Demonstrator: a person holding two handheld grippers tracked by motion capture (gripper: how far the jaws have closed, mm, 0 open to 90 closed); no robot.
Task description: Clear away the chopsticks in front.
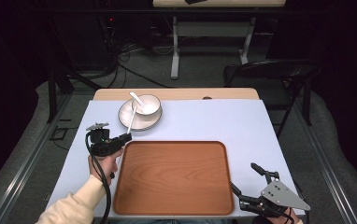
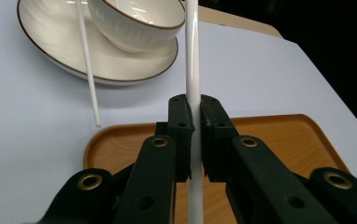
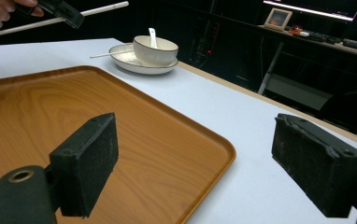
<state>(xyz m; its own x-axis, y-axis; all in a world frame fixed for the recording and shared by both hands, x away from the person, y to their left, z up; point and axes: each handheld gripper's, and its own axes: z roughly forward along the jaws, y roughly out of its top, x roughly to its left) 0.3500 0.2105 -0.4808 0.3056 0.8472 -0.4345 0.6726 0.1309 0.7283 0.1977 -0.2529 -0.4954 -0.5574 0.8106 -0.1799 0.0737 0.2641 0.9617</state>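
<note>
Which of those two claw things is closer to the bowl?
The left gripper: it sits just short of the plate holding the bowl, clamped on a white chopstick. The right gripper is by the tray's near corner.

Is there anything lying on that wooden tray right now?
No, the wooden tray is bare, while the bowl, its plate and one white chopstick sit beyond it.

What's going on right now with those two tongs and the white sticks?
Left tongs shut on one white chopstick, held above the tray's corner. Right tongs open, empty, low over the tray's right edge. Second chopstick leans on the plate; spoon in bowl.
</note>
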